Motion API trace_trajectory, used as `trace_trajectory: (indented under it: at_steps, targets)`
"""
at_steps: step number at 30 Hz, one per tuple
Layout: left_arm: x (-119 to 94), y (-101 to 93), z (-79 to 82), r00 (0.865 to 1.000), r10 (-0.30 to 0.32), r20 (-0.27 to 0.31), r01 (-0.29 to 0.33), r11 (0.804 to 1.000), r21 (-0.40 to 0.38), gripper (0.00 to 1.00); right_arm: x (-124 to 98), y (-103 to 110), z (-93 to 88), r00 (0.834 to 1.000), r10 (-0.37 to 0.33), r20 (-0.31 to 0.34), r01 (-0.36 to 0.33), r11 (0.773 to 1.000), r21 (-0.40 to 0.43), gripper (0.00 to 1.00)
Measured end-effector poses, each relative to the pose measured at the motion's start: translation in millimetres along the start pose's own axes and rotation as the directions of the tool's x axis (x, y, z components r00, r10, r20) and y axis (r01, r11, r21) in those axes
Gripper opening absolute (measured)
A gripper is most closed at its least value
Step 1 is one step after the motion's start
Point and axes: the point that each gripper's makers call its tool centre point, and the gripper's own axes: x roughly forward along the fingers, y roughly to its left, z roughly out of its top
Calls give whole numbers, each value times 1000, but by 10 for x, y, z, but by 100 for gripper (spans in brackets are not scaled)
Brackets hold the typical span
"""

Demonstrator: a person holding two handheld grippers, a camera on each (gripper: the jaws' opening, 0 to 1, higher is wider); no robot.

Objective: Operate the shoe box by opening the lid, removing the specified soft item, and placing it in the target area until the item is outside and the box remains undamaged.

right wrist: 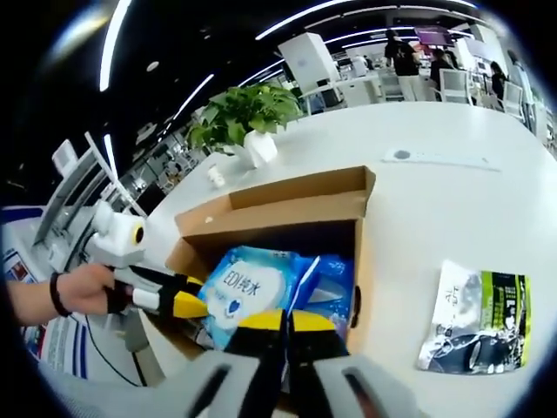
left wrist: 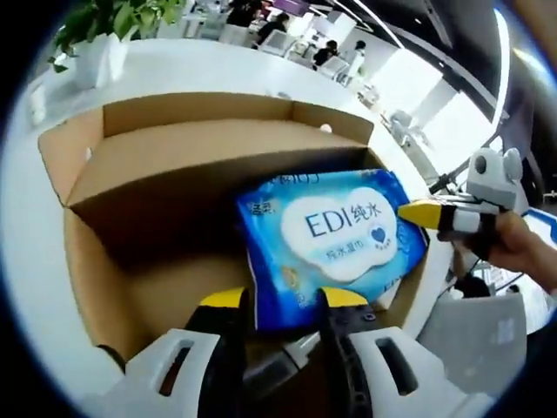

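**Lifting the wipes pack out of the box**

The cardboard shoe box (left wrist: pixel 130 261) sits open on the white table (right wrist: pixel 452 200), with its lid (left wrist: pixel 200 113) folded back. The blue wet wipes pack (left wrist: pixel 326 244) is inside, at the near end of the box, leaning up on one edge.

The left gripper (left wrist: pixel 278 300) is pinching the near edge of the pack. The right gripper (right wrist: pixel 285 320) looks squeezed shut on the pack too.

To do this well, lift slowly and straight up. Keep both grips snug but soft, so the pack does not rip or slip. Do not bump the box walls.

In the left gripper view, the pack's long side runs across the box, and the printed face points toward the camera.

A green and black pouch (right wrist: pixel 474 318) lies on the table, and a potted plant (right wrist: pixel 244 117) stands behind.
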Motion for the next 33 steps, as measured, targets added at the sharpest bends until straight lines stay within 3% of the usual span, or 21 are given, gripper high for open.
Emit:
trace_trajectory:
  at_steps: [3, 11, 21, 33]
  targets:
    - [-21, -35, 17, 1000, 3, 26, -3, 1000, -12, 18, 7, -11, -15, 1000, -1, -3, 1, 1000, 2, 0]
    - [-95, -110, 5, 997, 39, 66, -38, 999, -17, 8, -3, 11, 4, 1000, 9, 19, -9, 1000, 15, 0]
    - [-303, -225, 124, 991, 54, 121, -55, 998, 11, 6, -65, 55, 52, 998, 22, 52, -23, 1000, 12, 0]
    - [-436, -287, 222, 987, 57, 148, -65, 997, 49, 6, -139, 108, 103, 996, 25, 81, -29, 999, 38, 0]
